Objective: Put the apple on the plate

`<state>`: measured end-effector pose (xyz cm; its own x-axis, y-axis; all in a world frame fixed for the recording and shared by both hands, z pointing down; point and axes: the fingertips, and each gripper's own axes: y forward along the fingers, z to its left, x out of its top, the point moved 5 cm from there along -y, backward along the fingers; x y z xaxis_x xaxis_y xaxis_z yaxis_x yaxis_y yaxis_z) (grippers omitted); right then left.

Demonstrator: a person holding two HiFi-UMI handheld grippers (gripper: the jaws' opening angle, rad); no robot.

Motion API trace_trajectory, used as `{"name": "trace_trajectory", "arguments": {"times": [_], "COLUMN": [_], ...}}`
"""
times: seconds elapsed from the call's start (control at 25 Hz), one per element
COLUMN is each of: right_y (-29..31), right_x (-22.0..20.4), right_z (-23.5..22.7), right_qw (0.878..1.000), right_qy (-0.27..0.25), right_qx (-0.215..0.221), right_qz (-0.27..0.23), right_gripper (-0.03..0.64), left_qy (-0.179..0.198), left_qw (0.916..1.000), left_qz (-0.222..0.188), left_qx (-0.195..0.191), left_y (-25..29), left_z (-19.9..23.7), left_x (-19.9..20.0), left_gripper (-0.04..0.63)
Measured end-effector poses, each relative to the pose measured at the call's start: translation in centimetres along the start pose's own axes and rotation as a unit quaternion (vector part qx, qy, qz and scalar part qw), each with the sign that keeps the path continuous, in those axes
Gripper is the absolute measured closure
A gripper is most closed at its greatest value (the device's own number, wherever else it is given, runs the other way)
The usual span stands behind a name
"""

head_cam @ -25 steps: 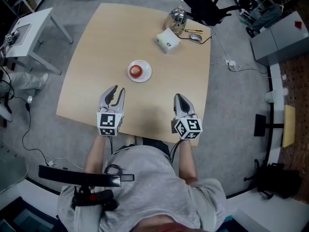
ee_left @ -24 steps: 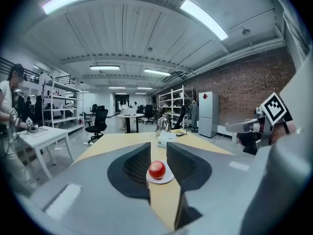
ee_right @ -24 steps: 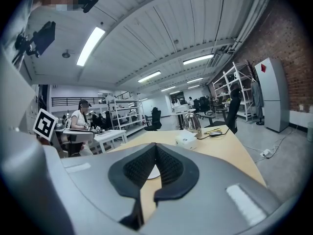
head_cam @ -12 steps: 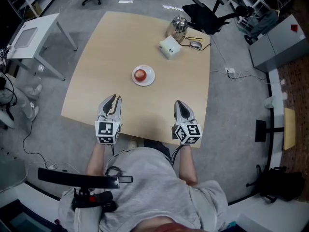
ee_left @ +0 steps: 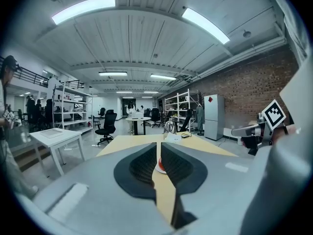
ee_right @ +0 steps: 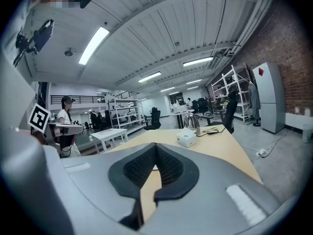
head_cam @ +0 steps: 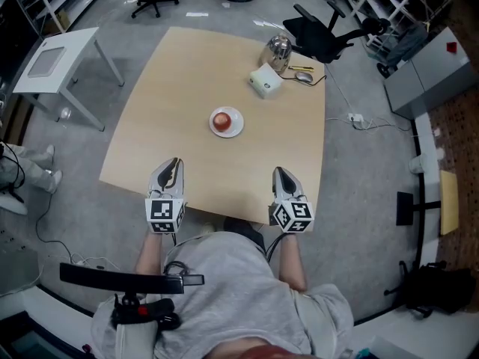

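— What are the tools doing?

— The left tool (head_cam: 174, 164), at the counter's (head_cam: 187, 81) near edge, has just been closing. It is all but clenched, with nothing between its jaws. The right tool (head_cam: 280, 172), at its 3 o'clock, is clenched and empty too.

— And the apple?

— The apple (head_cam: 221, 120) sits on the small white plate (head_cam: 237, 126) mid-counter. That is 1 o'clock from the left tool and 11 o'clock from the right, well apart from both. A steel kettle (head_cam: 278, 48) and a white box (head_cam: 265, 80) stand beyond, at 1 o'clock.

— What's left?

— Nothing, by the look of it: the apple is placed and both tools are clear.
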<state>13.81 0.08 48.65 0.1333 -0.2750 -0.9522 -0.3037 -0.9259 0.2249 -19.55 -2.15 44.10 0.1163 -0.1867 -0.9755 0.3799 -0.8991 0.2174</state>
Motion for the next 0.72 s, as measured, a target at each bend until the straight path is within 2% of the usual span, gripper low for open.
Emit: {"name": "trace_trajectory", "arguments": {"times": [0.2,0.72], "right_y": [0.0,0.1], "right_x": [-0.6,-0.9], "right_z": [1.2,1.7], "right_qw": [1.0,1.0], "right_qy": [0.0,-0.019], "right_qx": [0.004,0.007], "right_qz": [0.001,0.001], "right_gripper": [0.611,0.611], "left_qy": [0.0,0.005], "left_qw": [1.0,0.9999], "left_qz": [-0.006,-0.008], "left_qx": [0.006,0.009], "left_y": [-1.0,-1.2], "left_z": [0.9,1.2], "left_x": [-0.2,-0.4], "left_gripper": [0.577,0.577]}}
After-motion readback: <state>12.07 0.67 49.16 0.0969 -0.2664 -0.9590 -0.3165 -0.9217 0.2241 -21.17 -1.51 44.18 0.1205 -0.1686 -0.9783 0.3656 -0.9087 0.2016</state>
